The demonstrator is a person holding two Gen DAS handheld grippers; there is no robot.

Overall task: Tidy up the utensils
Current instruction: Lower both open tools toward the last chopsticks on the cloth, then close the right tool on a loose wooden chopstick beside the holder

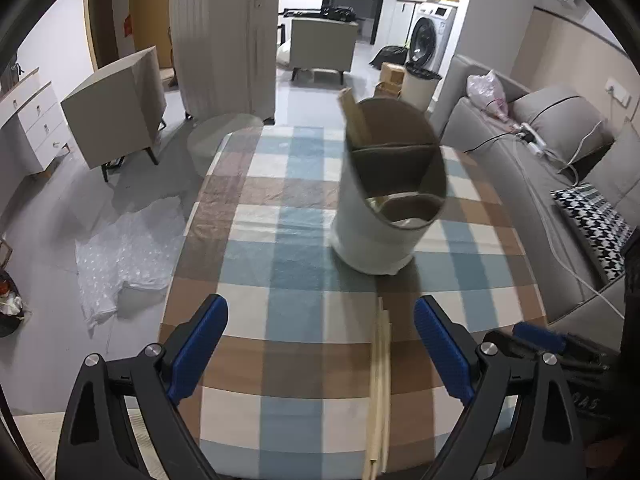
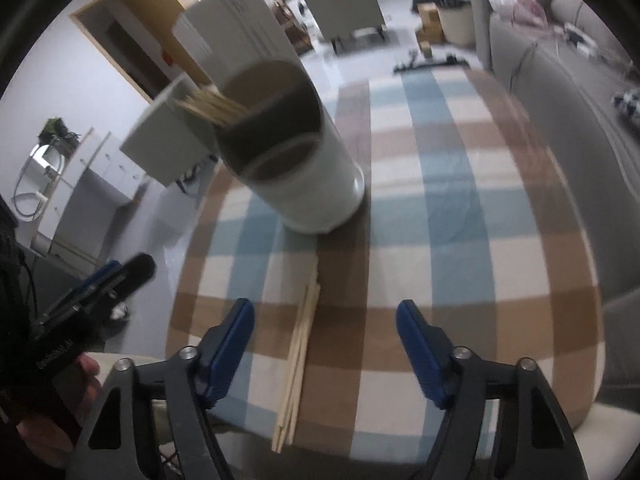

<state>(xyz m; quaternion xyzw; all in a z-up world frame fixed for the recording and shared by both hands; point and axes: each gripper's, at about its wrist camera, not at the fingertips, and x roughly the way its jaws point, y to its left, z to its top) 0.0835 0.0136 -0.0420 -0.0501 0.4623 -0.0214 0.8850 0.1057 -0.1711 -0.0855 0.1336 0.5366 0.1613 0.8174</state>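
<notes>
A white utensil holder stands upright on the tabletop, which is covered by a blue, brown and cream checked cloth. Its inside is split by dividers into compartments; a bunch of wooden chopsticks leans out of the far compartment, tips against the rim. In the right wrist view the same holder sits left of centre, those sticks fanning out toward the left.

A second bundle of loose chopsticks lies flat on the cloth near the front edge, pointing toward the holder and apart from it.

The left gripper hangs above the near edge with its blue-padded jaws released and wide; the loose bundle lies between them, nearer the right pad, untouched. The right gripper is likewise spread and grasping nothing, with the loose bundle lying between its jaws, closer to the left pad.

A grey sofa runs along the right side of the tabletop
</notes>
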